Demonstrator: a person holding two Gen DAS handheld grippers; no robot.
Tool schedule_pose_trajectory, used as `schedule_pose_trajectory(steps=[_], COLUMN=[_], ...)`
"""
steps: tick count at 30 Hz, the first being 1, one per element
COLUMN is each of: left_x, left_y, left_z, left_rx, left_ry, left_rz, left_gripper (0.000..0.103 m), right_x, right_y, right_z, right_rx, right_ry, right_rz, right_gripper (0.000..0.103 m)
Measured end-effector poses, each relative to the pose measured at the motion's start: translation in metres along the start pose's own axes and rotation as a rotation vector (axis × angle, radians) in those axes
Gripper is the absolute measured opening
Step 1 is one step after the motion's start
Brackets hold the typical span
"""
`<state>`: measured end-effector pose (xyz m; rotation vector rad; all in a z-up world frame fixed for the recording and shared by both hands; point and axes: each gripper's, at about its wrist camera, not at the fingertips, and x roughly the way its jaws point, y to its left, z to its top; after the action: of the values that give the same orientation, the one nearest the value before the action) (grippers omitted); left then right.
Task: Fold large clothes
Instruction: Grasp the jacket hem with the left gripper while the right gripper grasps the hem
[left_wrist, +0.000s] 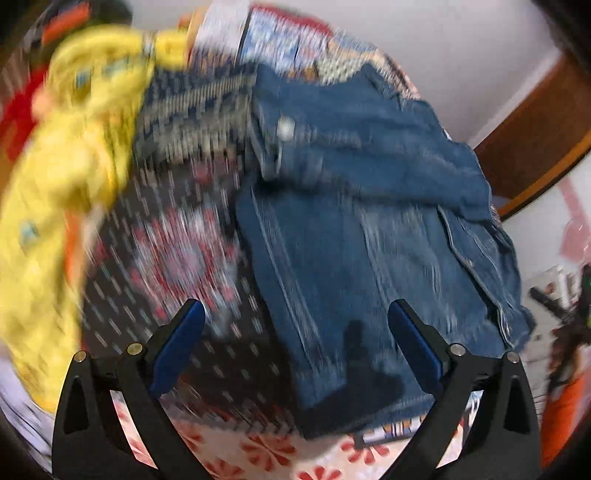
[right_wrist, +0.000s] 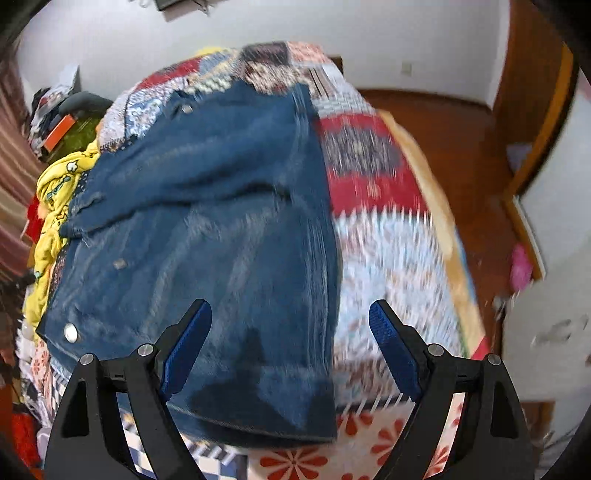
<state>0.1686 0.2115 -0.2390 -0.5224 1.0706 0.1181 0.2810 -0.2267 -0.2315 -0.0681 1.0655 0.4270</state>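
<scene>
A blue denim jacket (left_wrist: 369, 221) lies partly folded on a patchwork bedspread (left_wrist: 177, 258); it also shows in the right wrist view (right_wrist: 221, 221). My left gripper (left_wrist: 295, 325) is open and empty, hovering above the jacket's near left edge. My right gripper (right_wrist: 290, 325) is open and empty above the jacket's near right edge, with the bedspread (right_wrist: 388, 258) under its right finger. Both views are blurred by motion.
A yellow garment (left_wrist: 66, 177) lies bunched at the left of the bed, also in the right wrist view (right_wrist: 59, 206). A wooden floor (right_wrist: 443, 125) and door frame (right_wrist: 546, 122) lie to the right. Clutter (right_wrist: 55, 122) sits at the far left.
</scene>
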Motion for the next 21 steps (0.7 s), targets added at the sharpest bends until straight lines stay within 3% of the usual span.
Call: schedule_pose_trajectory(steps=[2, 5, 10, 12, 16, 18, 20, 21], left_x=[0.013, 0.026, 0.027, 0.026, 0.025, 0.024, 0.019, 0.014], left_y=[0.006, 0.006, 0.006, 0.005, 0.001, -0.001, -0.003, -0.005], left_z=[-0.012, -0.027, -0.039, -0.042, -0.044, -0.041, -0.036, -0.03], left_rx=[-0.062, -0.098, -0.169, -0.179, -0.163, -0.16, -0.134, -0.122], left_ry=[0.05, 0.102, 0.098, 0.096, 0.105, 0.105, 0.09, 0.071], left_rz=[-0.049, -0.111, -0.242, -0.28, -0.274, -0.276, -0.243, -0.242], left_gripper=[0.096, 0.083, 0.063, 0.063, 0.061, 0.05, 0.022, 0.02], right_x=[0.007, 0.018, 0.023, 0.022, 0.029, 0.033, 0.038, 0.039], right_y=[-0.004, -0.012, -0.013, -0.011, -0.003, 0.0, 0.002, 0.001], right_z=[-0.01, -0.018, -0.023, -0.023, -0.018, -0.016, -0.012, -0.011], right_rx=[0.02, 0.087, 0.126, 0.121, 0.077, 0.057, 0.067, 0.077], right_ry=[0.003, 0.041, 0.038, 0.031, 0.027, 0.026, 0.031, 0.03], right_rz=[-0.002, 0.064, 0.113, 0.131, 0.119, 0.118, 0.116, 0.111], right_gripper=[0.085, 0.085, 0.085, 0.084, 0.077, 0.065, 0.055, 0.053])
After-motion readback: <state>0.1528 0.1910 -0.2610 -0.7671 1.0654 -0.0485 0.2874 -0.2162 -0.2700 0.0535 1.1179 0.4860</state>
